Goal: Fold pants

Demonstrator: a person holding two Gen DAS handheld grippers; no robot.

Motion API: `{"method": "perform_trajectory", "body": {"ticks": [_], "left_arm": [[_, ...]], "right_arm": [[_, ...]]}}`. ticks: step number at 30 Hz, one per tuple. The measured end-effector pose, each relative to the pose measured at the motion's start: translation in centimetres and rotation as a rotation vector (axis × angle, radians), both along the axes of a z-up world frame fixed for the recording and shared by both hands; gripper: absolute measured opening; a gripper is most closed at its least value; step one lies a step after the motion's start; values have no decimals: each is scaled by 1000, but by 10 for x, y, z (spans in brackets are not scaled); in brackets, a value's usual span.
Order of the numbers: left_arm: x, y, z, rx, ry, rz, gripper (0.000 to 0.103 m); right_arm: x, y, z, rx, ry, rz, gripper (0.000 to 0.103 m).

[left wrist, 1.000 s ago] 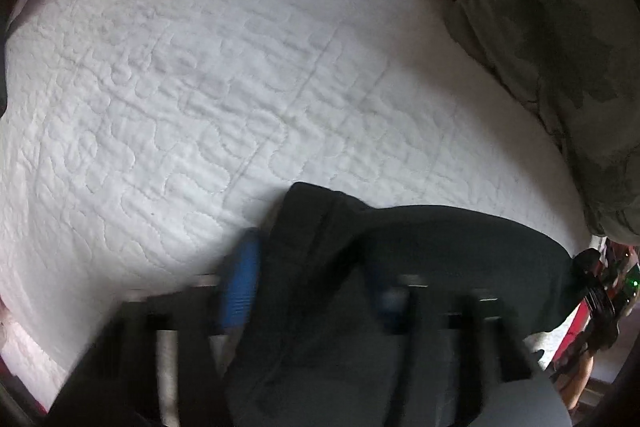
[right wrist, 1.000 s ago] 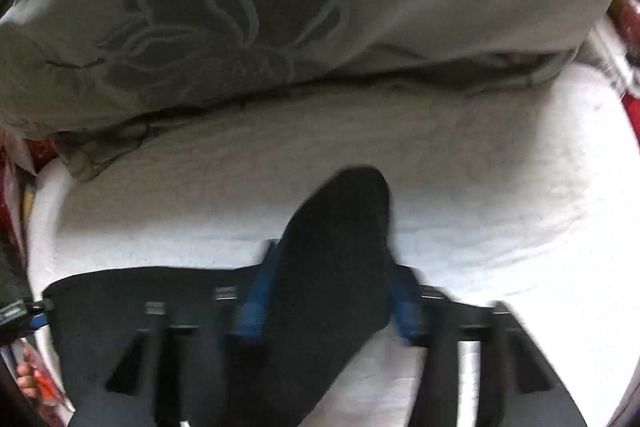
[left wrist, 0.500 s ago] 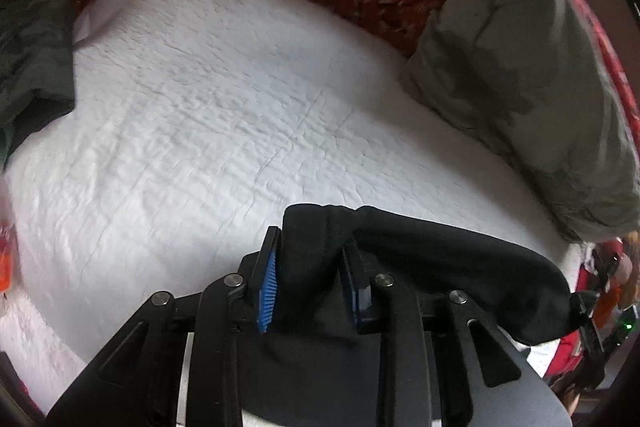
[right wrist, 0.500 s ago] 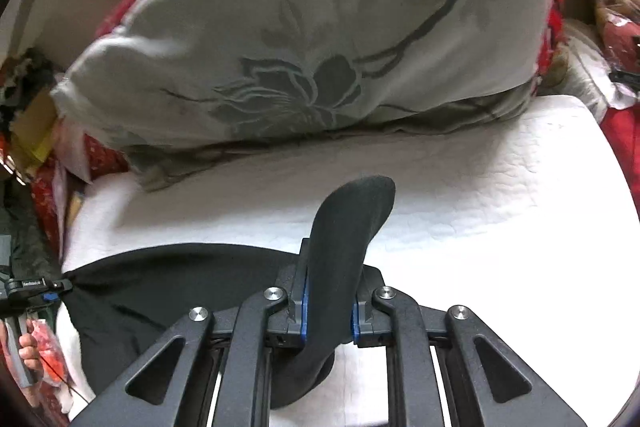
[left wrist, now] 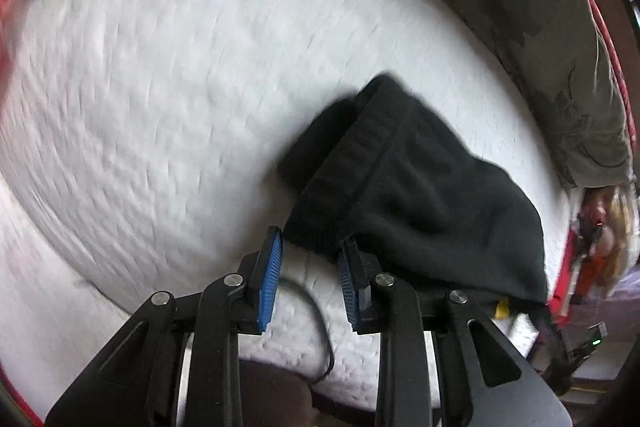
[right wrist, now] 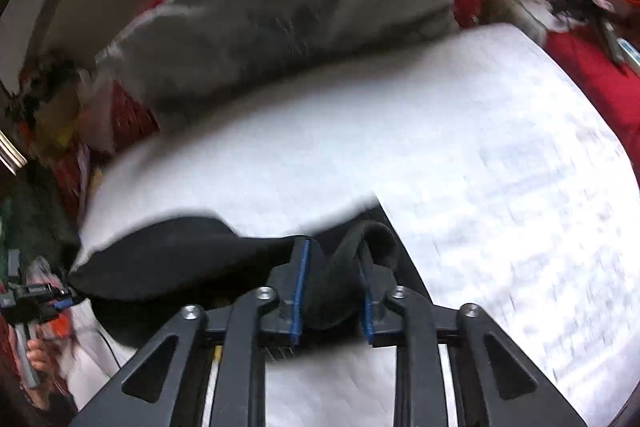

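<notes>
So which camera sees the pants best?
The left wrist view: the pants lie ahead of the gripper, ribbed band showing. The right wrist view shows only a blurred dark strip, part of it behind its own fingers.

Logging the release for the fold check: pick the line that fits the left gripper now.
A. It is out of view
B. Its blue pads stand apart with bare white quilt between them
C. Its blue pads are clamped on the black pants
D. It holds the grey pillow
B: in the left wrist view the left gripper has its pads spread, white quilt showing between them, and the black pants lying just beyond the tips.
</notes>
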State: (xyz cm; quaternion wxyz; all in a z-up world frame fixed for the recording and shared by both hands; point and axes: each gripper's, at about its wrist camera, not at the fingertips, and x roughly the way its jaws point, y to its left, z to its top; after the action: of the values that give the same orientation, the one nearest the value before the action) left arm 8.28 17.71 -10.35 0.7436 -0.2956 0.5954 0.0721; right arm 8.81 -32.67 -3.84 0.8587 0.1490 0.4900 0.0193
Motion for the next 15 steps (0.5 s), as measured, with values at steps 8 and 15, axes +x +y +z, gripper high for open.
{"method": "perform_trajectory", "body": {"ticks": [8,15], "left_arm": [[-39,27,34,-64,-110,98,26],[-41,-2,58,-76,-184,64,54]], "right_arm": [[-60,-28,-1,-28,69,-87,49],[-79,-42,12,240,50,-173,59]]}}
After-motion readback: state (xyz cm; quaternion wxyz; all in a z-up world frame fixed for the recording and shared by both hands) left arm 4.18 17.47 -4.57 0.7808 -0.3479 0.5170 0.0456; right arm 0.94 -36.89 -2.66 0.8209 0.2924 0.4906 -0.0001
